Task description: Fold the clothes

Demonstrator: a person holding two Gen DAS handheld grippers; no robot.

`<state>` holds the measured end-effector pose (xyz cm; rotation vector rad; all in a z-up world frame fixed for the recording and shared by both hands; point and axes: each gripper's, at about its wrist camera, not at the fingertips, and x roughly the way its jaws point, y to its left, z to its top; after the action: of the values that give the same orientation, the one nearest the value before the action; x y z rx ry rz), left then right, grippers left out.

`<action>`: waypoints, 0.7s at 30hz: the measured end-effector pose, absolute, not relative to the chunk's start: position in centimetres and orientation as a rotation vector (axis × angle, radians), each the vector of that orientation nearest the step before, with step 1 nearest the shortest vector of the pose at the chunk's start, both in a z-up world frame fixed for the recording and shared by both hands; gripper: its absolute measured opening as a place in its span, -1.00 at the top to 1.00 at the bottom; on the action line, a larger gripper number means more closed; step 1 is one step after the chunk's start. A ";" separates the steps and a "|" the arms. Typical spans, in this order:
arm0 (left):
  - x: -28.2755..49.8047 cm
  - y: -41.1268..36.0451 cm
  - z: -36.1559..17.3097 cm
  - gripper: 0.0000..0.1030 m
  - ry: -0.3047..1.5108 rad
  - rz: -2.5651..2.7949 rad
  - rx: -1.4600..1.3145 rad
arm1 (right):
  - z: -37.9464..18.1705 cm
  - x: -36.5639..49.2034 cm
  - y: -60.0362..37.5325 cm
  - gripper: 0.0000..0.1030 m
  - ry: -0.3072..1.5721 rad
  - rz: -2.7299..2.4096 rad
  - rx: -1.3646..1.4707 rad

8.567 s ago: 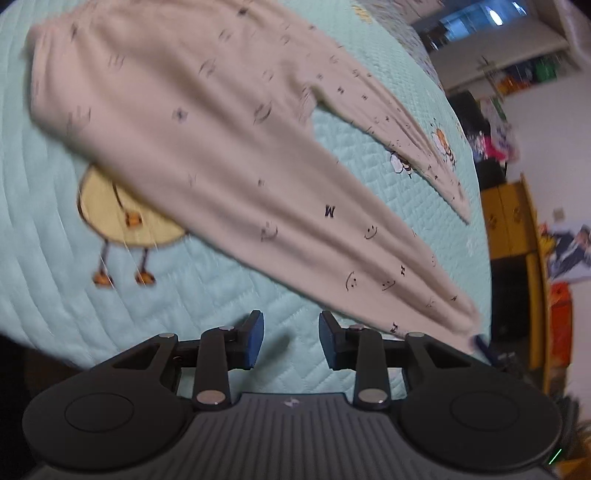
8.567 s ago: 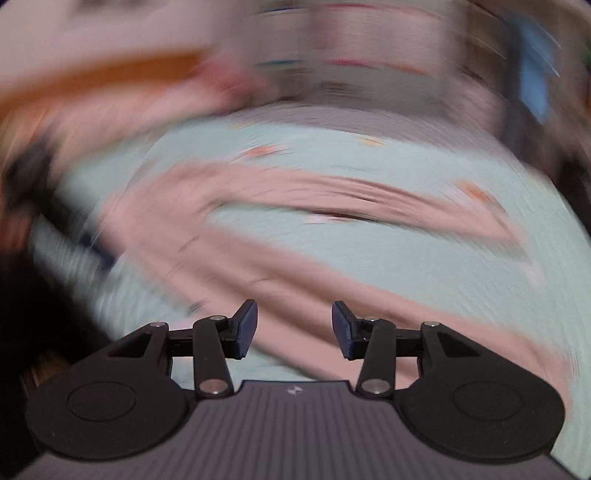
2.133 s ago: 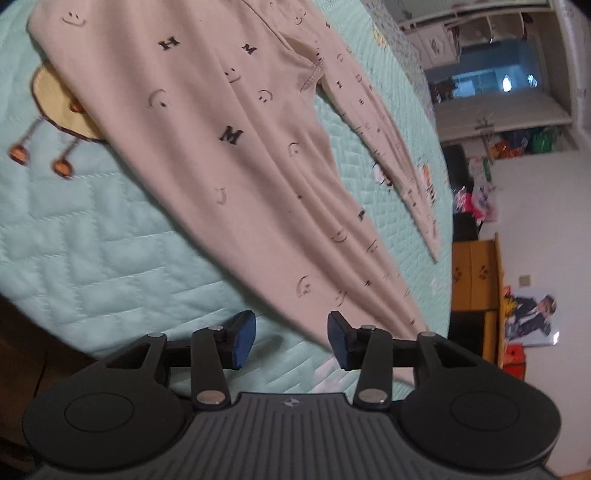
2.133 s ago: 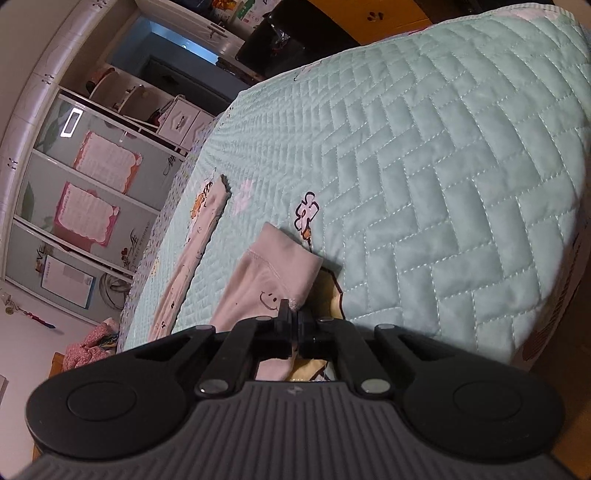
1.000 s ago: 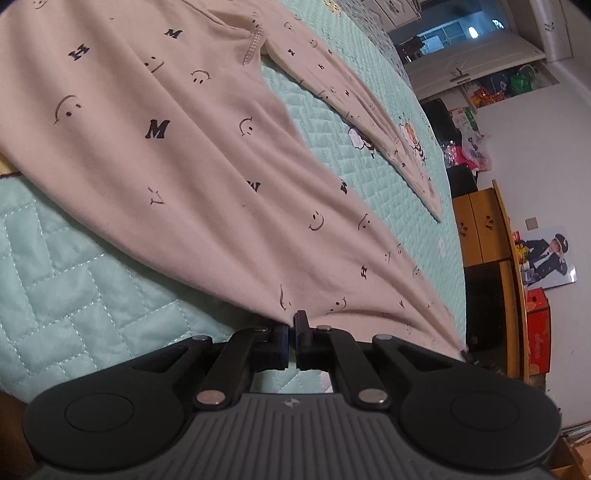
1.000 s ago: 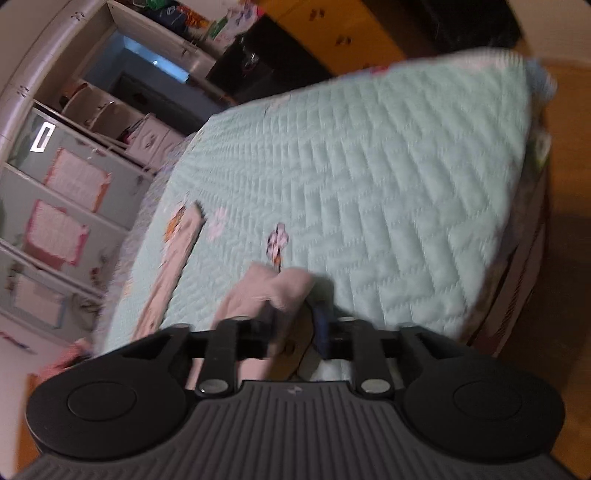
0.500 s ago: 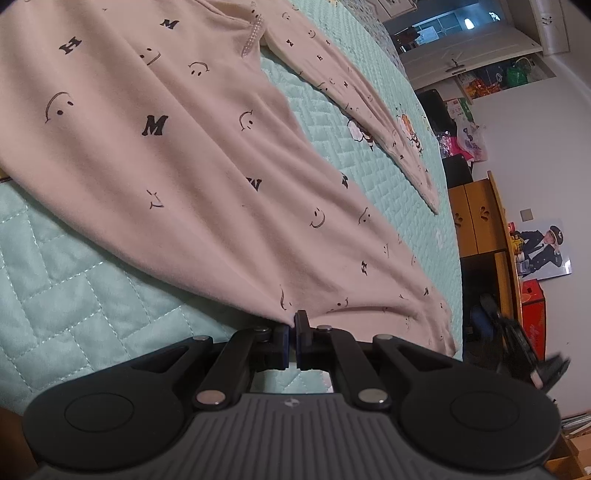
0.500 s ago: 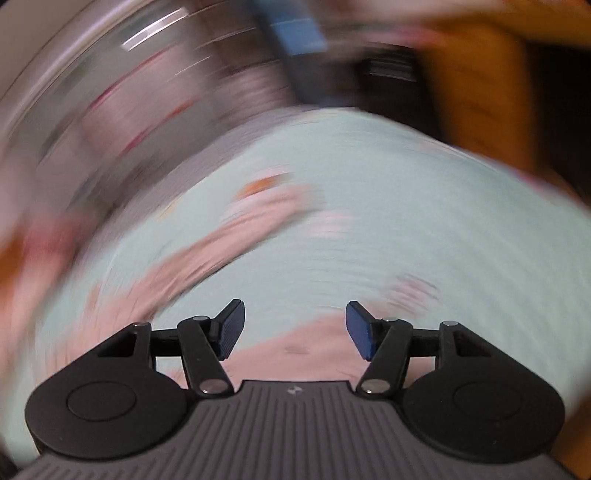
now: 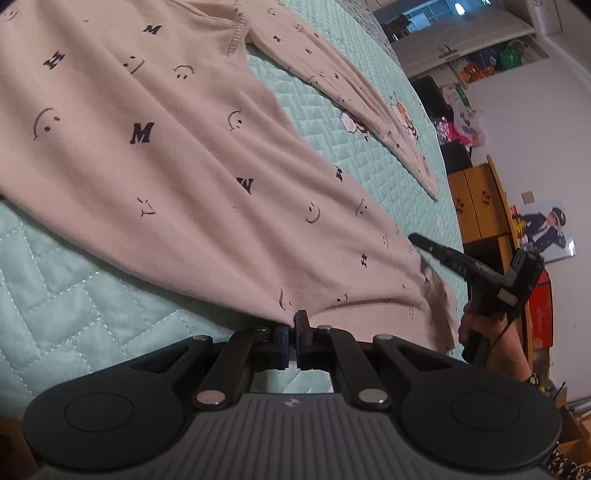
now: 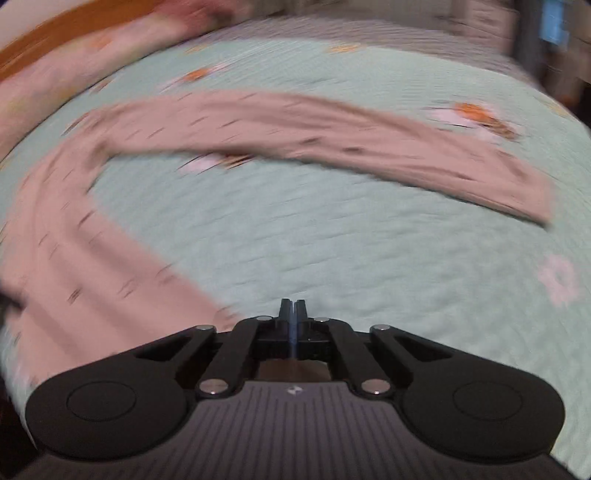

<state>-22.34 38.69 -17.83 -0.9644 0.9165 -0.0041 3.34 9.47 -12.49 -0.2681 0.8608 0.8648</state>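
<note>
Trousers (image 9: 177, 147) in pale pink, printed with small dark smiley faces and letters, lie spread on the mint-green quilted bed cover (image 9: 62, 295), the two legs splayed apart so that a wedge of quilt shows between them. In the left wrist view we see the nearer leg running down towards the edge of the bed, its lower edge pinched in our left gripper (image 9: 294, 326), whose jaws are clenched on a small fold of the fabric. Further along that leg, near the cuff, our right gripper (image 9: 436, 251) reaches in from the side, held by a hand (image 9: 484, 328); from this angle its tips lie against the cloth. The right wrist view is heavily motion-blurred: we make out both pink legs arching across the green cover, and the jaws stand pressed together, but we cannot tell whether any cloth is caught between them. Beyond the bed we see yellow cabinets (image 9: 476, 199), a poster (image 9: 546, 232) on the pale wall and white shelving (image 9: 461, 33) cluttered with coloured things.
</note>
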 end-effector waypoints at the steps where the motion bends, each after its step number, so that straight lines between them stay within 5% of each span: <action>1: -22.3 38.7 -17.7 0.92 0.921 -0.017 -0.955 | -12.3 3.6 8.8 0.95 0.873 0.842 -0.202; 5: -22.7 38.7 -16.4 0.90 0.896 -0.093 -0.896 | -11.8 3.9 8.0 0.75 0.851 0.761 0.038; 9: -23.1 38.5 -14.8 0.86 0.866 -0.186 -0.835 | -13.1 5.9 10.7 -0.02 0.887 0.675 0.250; 18: -23.7 40.4 -13.6 0.68 0.788 -0.272 -0.865 | -15.9 10.2 16.3 -0.05 0.932 0.466 0.705; 21: -23.6 41.1 -13.9 0.66 0.786 -0.269 -0.877 | -16.4 10.5 16.8 0.10 0.916 0.429 0.747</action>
<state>-23.56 41.06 -13.92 -0.8770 0.7858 -0.2691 10.54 16.83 -16.40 0.7466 0.9159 0.4289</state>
